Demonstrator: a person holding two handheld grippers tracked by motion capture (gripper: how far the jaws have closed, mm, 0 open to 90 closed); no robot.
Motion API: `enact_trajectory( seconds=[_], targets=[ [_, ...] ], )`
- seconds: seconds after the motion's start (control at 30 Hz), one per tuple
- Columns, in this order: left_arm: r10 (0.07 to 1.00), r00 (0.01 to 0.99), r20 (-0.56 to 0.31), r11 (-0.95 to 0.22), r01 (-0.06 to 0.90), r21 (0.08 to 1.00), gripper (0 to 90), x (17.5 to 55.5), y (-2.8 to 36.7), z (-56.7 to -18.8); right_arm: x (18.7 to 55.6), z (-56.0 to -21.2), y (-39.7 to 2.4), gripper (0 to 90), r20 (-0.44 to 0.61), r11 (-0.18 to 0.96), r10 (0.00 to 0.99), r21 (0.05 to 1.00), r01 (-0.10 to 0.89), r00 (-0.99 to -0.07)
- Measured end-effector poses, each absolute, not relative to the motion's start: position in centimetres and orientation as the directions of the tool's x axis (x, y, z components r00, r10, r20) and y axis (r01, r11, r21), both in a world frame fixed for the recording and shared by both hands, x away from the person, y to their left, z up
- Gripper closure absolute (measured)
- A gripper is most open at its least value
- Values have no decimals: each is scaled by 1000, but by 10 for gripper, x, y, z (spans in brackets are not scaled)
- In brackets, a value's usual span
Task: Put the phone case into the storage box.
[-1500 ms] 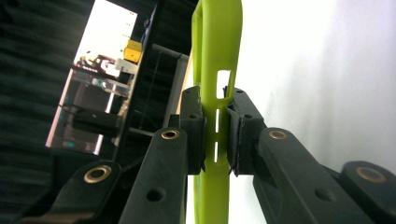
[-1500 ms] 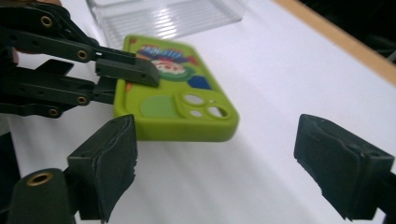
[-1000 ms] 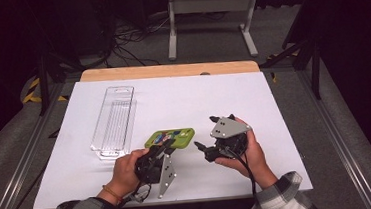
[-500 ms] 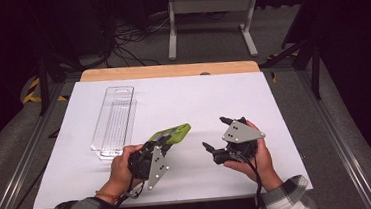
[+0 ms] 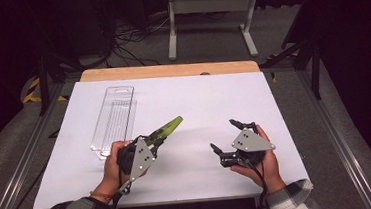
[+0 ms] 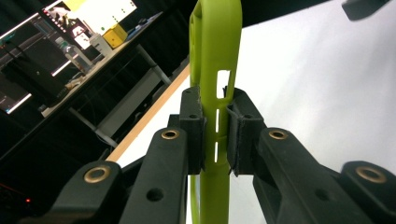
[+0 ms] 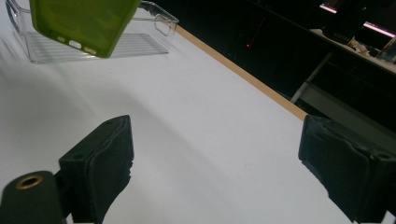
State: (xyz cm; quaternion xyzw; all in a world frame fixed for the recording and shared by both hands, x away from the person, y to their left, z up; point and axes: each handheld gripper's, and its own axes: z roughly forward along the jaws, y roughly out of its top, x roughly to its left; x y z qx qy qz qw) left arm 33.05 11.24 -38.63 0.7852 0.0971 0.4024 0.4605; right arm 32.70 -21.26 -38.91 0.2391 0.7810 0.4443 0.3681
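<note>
My left hand-held gripper [image 5: 152, 139] is clamped on the green phone case [image 5: 168, 128], its jaws pinching the case's slotted edge [image 6: 216, 107] and holding it tilted above the white worktop [image 5: 198, 103]. My right hand-held gripper [image 5: 224, 137] hovers well apart from it, jaws spread wide and empty. I see a clear plastic tray [image 5: 114, 117] lying just beyond the case [image 7: 81, 23].
</note>
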Motion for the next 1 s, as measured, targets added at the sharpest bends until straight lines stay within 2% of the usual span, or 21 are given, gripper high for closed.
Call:
enact_trajectory(
  seconds=[0.4, 0.6, 1.0],
  targets=[
    [585, 670, 457, -482, -167, 860, 789, 338, 134, -379, 323, -399, -218, 114, -369, 507, 693, 860, 55, -619],
    [646, 675, 358, -392, -109, 914, 788, 346, 158, -373, 323, -404, -218, 116, -366, 508, 695, 859, 63, -619],
    [691, 680, 246, -285, -56, 957, 788, 354, 192, -365, 325, -405, -217, 117, -355, 500, 702, 863, 72, -617]
  ],
)
